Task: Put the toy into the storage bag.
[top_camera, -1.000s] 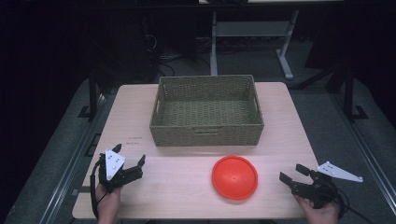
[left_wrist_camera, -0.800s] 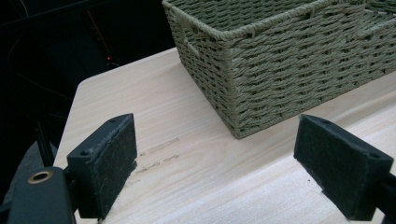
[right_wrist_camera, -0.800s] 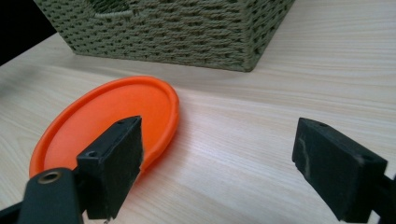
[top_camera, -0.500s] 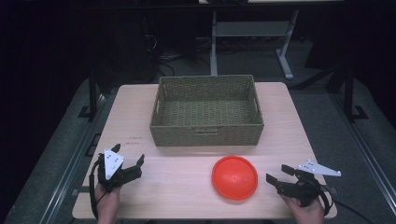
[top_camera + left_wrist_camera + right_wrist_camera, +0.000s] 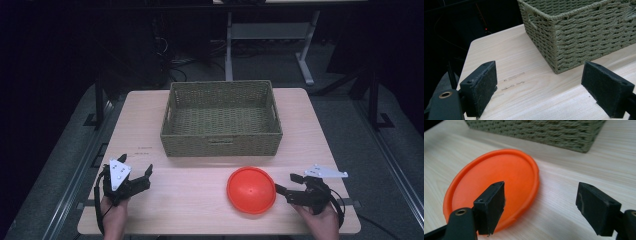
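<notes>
Basket (image 5: 221, 120) sits at table (image 5: 150, 115) rear centre. Disc (image 5: 251, 189) lies in front of it, w/ right gripper (image 5: 286, 184) just beside (right side); left gripper (image 5: 138, 172) front-left, well apart.

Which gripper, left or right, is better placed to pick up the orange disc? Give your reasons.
Right. The right gripper sits just beside the disc, jaws open and aimed at its rim; they have just been closing a little, with nothing gripped. The left gripper rests far across the table, facing the basket.
</notes>
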Tool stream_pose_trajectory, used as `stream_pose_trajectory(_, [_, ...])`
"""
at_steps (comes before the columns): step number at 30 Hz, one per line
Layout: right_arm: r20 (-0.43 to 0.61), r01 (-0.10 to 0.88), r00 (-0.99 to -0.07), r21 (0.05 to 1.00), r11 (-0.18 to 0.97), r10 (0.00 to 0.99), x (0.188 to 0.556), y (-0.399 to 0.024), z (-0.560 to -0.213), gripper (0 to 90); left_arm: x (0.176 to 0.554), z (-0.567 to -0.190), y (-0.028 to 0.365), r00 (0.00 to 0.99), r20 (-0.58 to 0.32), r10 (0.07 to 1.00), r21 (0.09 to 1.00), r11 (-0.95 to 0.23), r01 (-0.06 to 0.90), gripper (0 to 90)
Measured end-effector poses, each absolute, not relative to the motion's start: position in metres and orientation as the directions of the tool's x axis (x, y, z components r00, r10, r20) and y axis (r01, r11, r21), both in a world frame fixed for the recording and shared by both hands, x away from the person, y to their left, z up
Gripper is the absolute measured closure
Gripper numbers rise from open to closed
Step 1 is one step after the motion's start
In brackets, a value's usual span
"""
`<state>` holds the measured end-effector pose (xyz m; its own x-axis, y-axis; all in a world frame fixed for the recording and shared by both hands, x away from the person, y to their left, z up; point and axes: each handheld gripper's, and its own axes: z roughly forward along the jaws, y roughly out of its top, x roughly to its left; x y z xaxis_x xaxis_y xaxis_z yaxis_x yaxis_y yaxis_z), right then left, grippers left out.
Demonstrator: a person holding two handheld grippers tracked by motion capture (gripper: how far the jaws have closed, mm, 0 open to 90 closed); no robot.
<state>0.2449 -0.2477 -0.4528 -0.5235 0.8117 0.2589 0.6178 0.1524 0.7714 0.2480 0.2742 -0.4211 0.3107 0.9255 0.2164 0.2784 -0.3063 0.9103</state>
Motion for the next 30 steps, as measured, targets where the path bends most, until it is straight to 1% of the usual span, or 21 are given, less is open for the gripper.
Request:
stream_pose_trajectory(2, [0.229, 0.619, -0.557, 0.756, 0.215, 0.799, 0.251, -0.238, -0.447, 25.2, 0.248, -0.421, 0.275, 0.311, 0.22, 0.925, 0.91, -0.309, 0.276, 12.7])
stream_pose_trajectory(4, [0.227, 0.622, -0.56, 0.75, 0.224, 0.797, 0.253, -0.235, -0.445, 25.3, 0.248, -0.422, 0.274, 0.309, 0.215, 0.927, 0.911, -0.304, 0.279, 12.7])
stream_pose_trajectory(6, [0.212, 0.627, -0.584, 0.731, 0.27, 0.784, 0.262, -0.227, -0.436, 25.7, 0.249, -0.422, 0.274, 0.312, 0.214, 0.925, 0.908, -0.307, 0.285, 12.7])
stream_pose_trajectory(9, [0.216, 0.636, -0.587, 0.719, 0.279, 0.781, 0.267, -0.223, -0.434, 25.7, 0.248, -0.422, 0.273, 0.313, 0.217, 0.925, 0.91, -0.308, 0.279, 12.7])
stream_pose_trajectory(11, [0.223, 0.659, -0.581, 0.693, 0.292, 0.783, 0.274, -0.219, -0.436, 25.8, 0.248, -0.422, 0.273, 0.315, 0.223, 0.923, 0.908, -0.314, 0.278, 12.7])
stream_pose_trajectory(12, [0.209, 0.668, -0.577, 0.677, 0.309, 0.789, 0.276, -0.216, -0.44, 26.1, 0.248, -0.422, 0.274, 0.311, 0.214, 0.926, 0.911, -0.304, 0.279, 12.7])
stream_pose_trajectory(14, [0.202, 0.671, -0.575, 0.671, 0.315, 0.793, 0.277, -0.214, -0.443, 27.7, 0.248, -0.422, 0.275, 0.31, 0.213, 0.927, 0.909, -0.304, 0.286, 12.7])
stream_pose_trajectory(16, [0.216, 0.676, -0.572, 0.671, 0.305, 0.791, 0.275, -0.213, -0.449, 33.6, 0.248, -0.422, 0.276, 0.307, 0.209, 0.928, 0.91, -0.3, 0.287, 12.7])
stream_pose_trajectory(17, [0.215, 0.673, -0.575, 0.672, 0.308, 0.789, 0.275, -0.214, -0.451, 34.7, 0.248, -0.422, 0.276, 0.306, 0.206, 0.929, 0.912, -0.296, 0.285, 12.7])
stream_pose_trajectory(19, [0.225, 0.68, -0.571, 0.669, 0.301, 0.789, 0.274, -0.214, -0.452, 35.2, 0.248, -0.422, 0.275, 0.309, 0.207, 0.928, 0.912, -0.297, 0.283, 12.7])
stream_pose_trajectory(23, [0.241, 0.691, -0.574, 0.655, 0.305, 0.782, 0.272, -0.213, -0.46, 39.6, 0.248, -0.422, 0.273, 0.321, 0.22, 0.921, 0.909, -0.313, 0.275, 12.7])
stream_pose_trajectory(25, [0.245, 0.691, -0.576, 0.655, 0.304, 0.78, 0.273, -0.213, -0.46, 40.0, 0.248, -0.422, 0.273, 0.32, 0.218, 0.922, 0.91, -0.31, 0.275, 12.7])
stream_pose_trajectory(30, [0.289, 0.723, -0.555, 0.631, 0.281, 0.78, 0.276, -0.216, -0.465, 42.7, 0.249, -0.422, 0.273, 0.319, 0.214, 0.923, 0.909, -0.307, 0.281, 12.7])
